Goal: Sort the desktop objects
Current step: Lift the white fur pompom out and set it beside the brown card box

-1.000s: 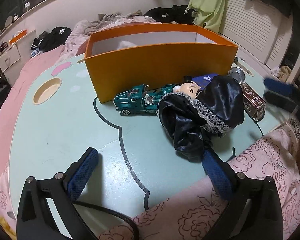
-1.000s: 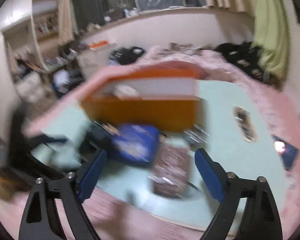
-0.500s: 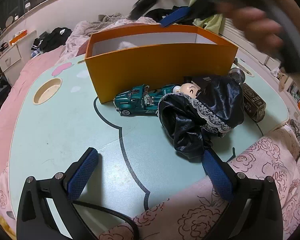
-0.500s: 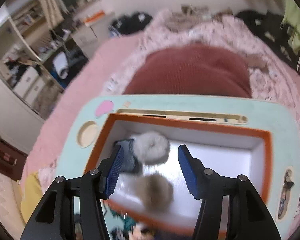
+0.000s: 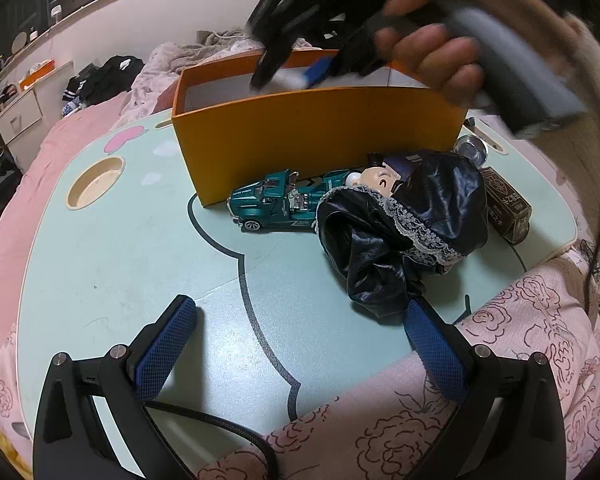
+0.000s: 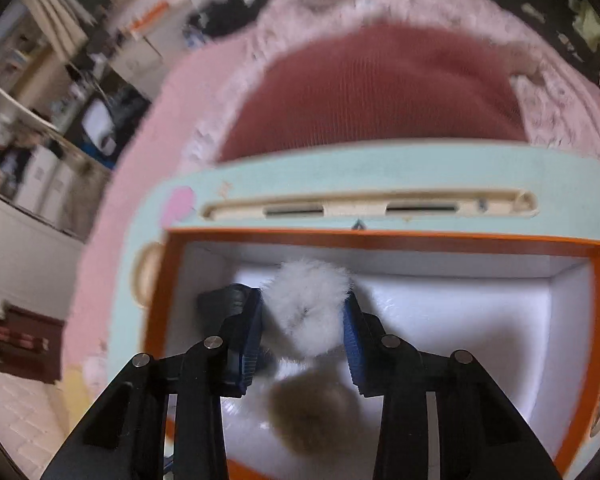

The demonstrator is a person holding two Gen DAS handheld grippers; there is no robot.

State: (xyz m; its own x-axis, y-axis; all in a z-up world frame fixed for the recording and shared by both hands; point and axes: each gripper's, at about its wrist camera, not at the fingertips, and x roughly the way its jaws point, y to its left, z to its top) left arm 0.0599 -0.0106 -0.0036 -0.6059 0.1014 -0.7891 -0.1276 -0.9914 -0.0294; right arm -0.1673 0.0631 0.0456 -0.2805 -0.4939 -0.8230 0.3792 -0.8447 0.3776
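In the right wrist view my right gripper (image 6: pixel 303 300) reaches down into the orange box (image 6: pixel 420 238). Its jaws are closing, and the pads press both sides of a white fluffy ball (image 6: pixel 308 320). A brown fluffy ball (image 6: pixel 312 412) and a dark object (image 6: pixel 220 304) lie beside it in the box. In the left wrist view my left gripper (image 5: pixel 296 320) hangs open over the mint table (image 5: pixel 120 264) with nothing between its fingers. Its right pad is close to a black satin cloth (image 5: pixel 404 232). A green toy truck (image 5: pixel 276 204) and a doll head (image 5: pixel 376 178) lie in front of the box (image 5: pixel 312 136).
A brown carton (image 5: pixel 504 204) and a metal can (image 5: pixel 470 148) sit at the table's right end. A hand (image 5: pixel 432 52) holds the right gripper above the box. A round cup recess (image 5: pixel 96 182) is at the left. Pink bedding surrounds the table.
The right gripper swung from the table's right side to above the box, dropped in and narrowed its jaws onto the white fluffy ball. The left gripper stayed still.
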